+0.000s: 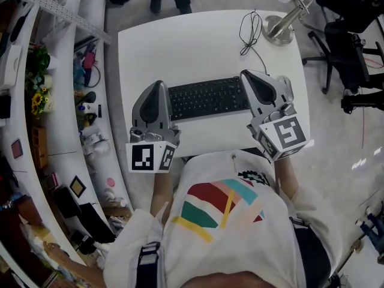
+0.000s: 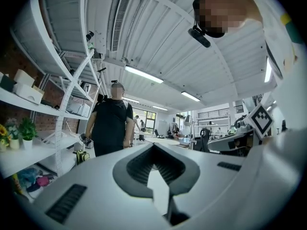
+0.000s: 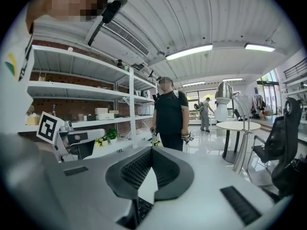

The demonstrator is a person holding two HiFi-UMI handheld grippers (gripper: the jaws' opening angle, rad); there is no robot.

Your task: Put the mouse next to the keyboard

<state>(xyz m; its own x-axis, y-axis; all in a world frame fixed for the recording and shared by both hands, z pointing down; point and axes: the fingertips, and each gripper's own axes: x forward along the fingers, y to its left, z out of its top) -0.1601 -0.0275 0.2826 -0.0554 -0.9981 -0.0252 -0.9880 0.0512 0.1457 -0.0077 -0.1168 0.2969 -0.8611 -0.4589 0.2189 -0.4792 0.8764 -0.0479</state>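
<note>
Keyboard (image 1: pixel 208 98), black, lies mid-frame on the white desk (image 1: pixel 180 47), between the two claws. At centre left, the left claw (image 1: pixel 158 87) sits just beside the keyboard's left end, its jaws together with nothing between them. At centre right, the right claw (image 1: pixel 251 80) reaches over the keyboard's right end, jaws also closed and empty. A black cable (image 1: pixel 250 32) loops at upper right beside a lamp base (image 1: pixel 277 29). The mouse cannot be made out.
</note>
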